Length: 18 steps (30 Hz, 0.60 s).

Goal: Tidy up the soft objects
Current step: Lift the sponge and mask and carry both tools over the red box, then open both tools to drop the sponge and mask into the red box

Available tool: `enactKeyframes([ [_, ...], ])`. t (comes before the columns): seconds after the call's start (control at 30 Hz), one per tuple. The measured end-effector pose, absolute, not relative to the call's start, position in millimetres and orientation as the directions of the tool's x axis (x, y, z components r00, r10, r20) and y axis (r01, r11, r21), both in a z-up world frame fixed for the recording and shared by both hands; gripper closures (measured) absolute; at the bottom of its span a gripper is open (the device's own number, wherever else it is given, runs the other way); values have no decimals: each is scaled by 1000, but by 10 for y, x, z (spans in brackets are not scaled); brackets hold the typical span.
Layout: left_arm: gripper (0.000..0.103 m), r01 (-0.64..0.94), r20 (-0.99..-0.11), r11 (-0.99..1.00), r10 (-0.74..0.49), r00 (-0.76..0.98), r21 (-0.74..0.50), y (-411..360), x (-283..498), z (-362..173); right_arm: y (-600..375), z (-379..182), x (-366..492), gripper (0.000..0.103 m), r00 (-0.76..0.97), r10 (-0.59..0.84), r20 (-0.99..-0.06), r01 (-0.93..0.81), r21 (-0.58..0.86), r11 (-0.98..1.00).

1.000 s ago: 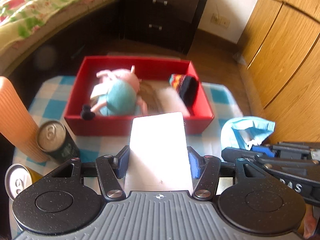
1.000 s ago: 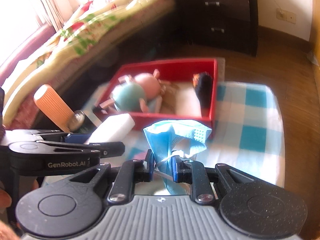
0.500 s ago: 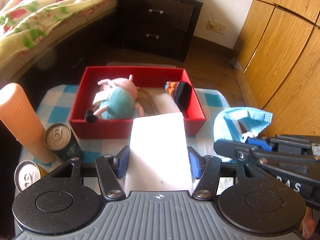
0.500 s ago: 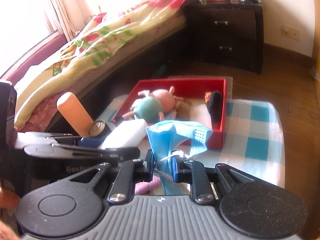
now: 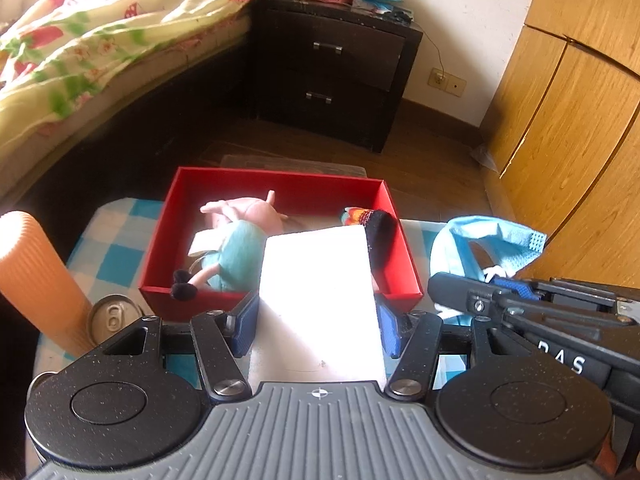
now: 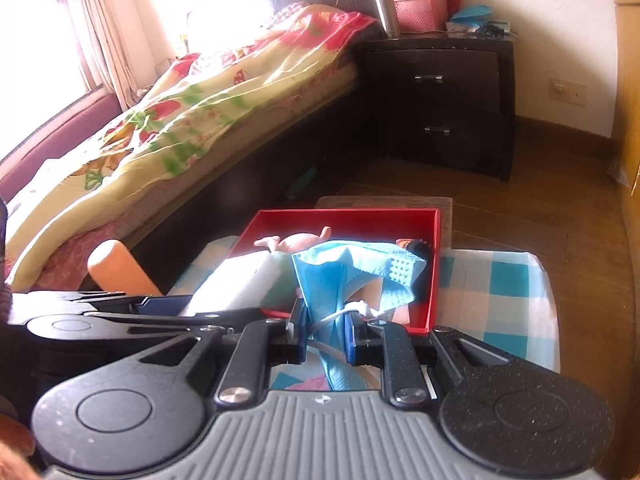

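Left hand-held gripper (image 5: 318, 326): blue pads set wide, pressed against both sides of a white foam block (image 5: 318, 300), which it holds above the near edge of the red box (image 5: 280, 180). Right hand-held gripper (image 6: 326, 330): jaws nearly closed, pinching a crumpled blue face mask (image 6: 352, 276) and its white ear loop, held in front of the box. In the box: pink and teal plush toy (image 5: 236, 236) toward the left; dark sock with striped cuff (image 5: 376, 232) by the right wall. Box sits on a blue-and-white checkered surface (image 6: 500, 292). Left of the box: orange ribbed cylinder (image 5: 36, 276), drink can (image 5: 114, 318) just beside it.
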<state>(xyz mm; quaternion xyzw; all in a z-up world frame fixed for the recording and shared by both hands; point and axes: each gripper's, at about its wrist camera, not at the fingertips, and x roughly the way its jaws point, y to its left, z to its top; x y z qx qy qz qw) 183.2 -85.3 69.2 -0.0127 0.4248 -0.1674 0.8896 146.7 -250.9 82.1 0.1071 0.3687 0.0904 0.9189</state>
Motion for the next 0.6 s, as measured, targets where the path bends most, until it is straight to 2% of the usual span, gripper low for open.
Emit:
enactKeyframes([
  [0.6, 44, 233, -742, 963, -254, 620, -134, -869, 2373, 640, -2541, 642, 2020, 103, 707, 220, -673, -61, 252, 966],
])
